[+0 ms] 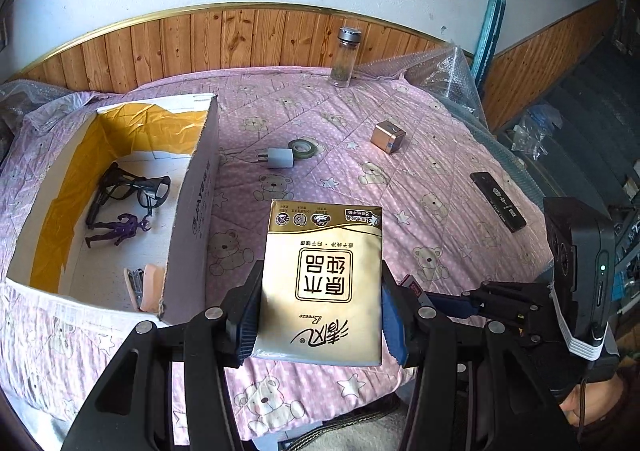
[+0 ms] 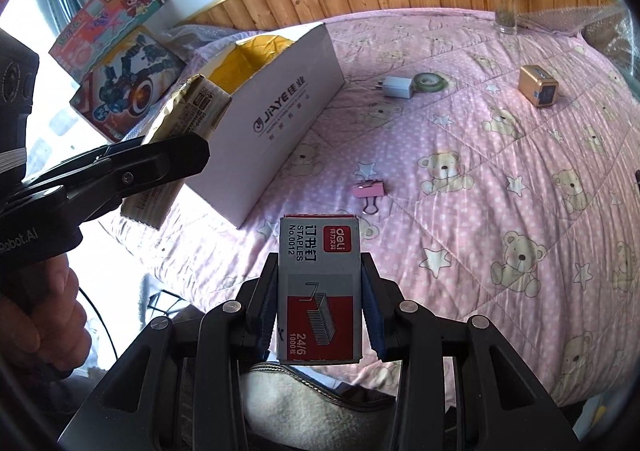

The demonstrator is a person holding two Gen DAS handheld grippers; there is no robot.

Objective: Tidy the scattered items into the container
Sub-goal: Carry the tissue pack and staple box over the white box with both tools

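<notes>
The left gripper (image 1: 320, 307) clamps 1 tissue pack (image 1: 322, 283) beside 1 white box (image 1: 196, 211) containing 3 visible items, the right gripper (image 2: 320, 311) clamps 1 staple box (image 2: 318, 291), and 6 loose items lie on the bed (image 2: 480, 211).

The box wall (image 1: 192, 219) hides part of the stapler (image 1: 136, 287); the tissue pack (image 2: 180, 123) conceals the box's near corner.

Both my wrist cameras look forward along my fingers, close over the pink quilt (image 1: 420, 179). Both share the white box (image 2: 280, 99) and glass jar (image 1: 346, 57).
</notes>
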